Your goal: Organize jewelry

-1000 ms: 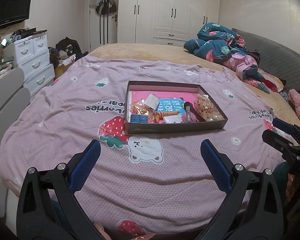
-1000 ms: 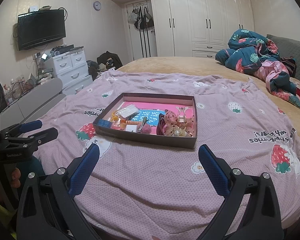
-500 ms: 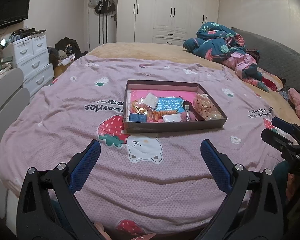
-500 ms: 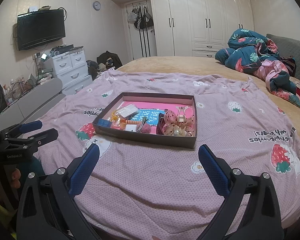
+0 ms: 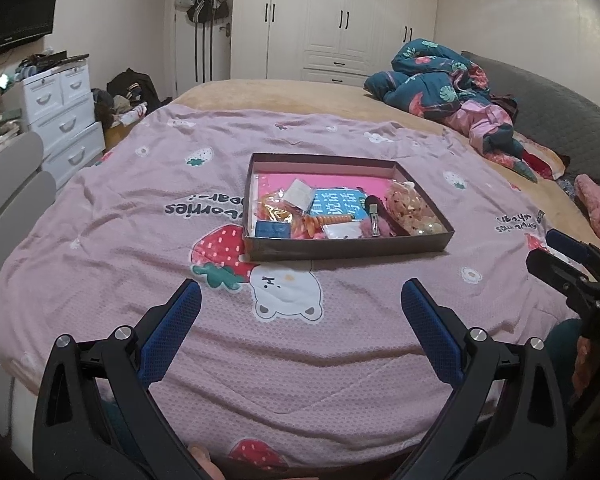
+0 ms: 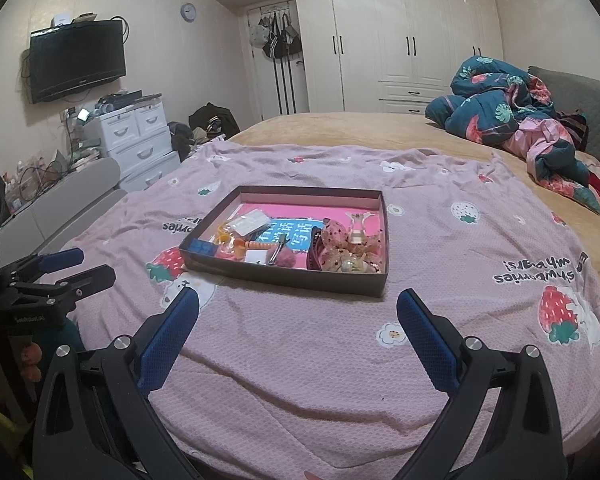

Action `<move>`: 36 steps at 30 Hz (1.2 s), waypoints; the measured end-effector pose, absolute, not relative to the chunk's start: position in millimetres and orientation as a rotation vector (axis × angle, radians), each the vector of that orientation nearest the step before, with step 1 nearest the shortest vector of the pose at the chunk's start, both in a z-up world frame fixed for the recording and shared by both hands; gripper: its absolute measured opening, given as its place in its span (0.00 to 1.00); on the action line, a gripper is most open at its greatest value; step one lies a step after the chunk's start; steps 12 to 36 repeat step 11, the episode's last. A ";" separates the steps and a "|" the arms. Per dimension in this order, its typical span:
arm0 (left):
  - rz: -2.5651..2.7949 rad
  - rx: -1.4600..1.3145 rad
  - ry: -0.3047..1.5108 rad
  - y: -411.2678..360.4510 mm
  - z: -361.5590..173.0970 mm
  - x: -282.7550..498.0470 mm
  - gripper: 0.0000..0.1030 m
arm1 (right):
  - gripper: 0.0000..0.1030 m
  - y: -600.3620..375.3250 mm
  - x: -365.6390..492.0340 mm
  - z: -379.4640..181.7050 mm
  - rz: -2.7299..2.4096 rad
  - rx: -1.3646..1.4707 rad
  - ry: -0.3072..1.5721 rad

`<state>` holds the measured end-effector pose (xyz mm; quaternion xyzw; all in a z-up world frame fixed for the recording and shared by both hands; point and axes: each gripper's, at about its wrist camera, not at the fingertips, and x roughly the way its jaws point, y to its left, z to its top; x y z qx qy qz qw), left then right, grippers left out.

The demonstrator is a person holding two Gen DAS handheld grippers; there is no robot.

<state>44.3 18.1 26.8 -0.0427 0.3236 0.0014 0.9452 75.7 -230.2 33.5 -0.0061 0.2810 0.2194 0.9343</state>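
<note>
Both grippers, left (image 5: 300, 308) and right (image 6: 298, 312), stayed spread wide and empty near the bed's edge while the shallow brown cardboard tray (image 6: 284, 276) of jumbled jewelry had barely shifted, sitting mid-blanket (image 6: 340, 360), so honestly no sorting progress showed.

We see a pink strawberry-print blanket (image 6: 340, 360) over the bed, a rumpled teal floral quilt (image 6: 500, 100), white wardrobes (image 6: 400, 40), a wall-mounted television (image 6: 76, 60) and white drawers (image 6: 136, 140)
</note>
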 end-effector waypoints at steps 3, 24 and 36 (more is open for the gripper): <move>0.037 -0.106 0.679 25.4 22.1 52.8 0.91 | 0.96 -236.1 81.5 30.7 0.425 -0.002 0.577; 0.363 -0.133 0.902 121.7 -10.3 145.6 0.91 | 0.96 -311.6 194.4 -4.9 0.062 0.017 0.685; 0.363 -0.133 0.902 121.7 -10.3 145.6 0.91 | 0.96 -311.6 194.4 -4.9 0.062 0.017 0.685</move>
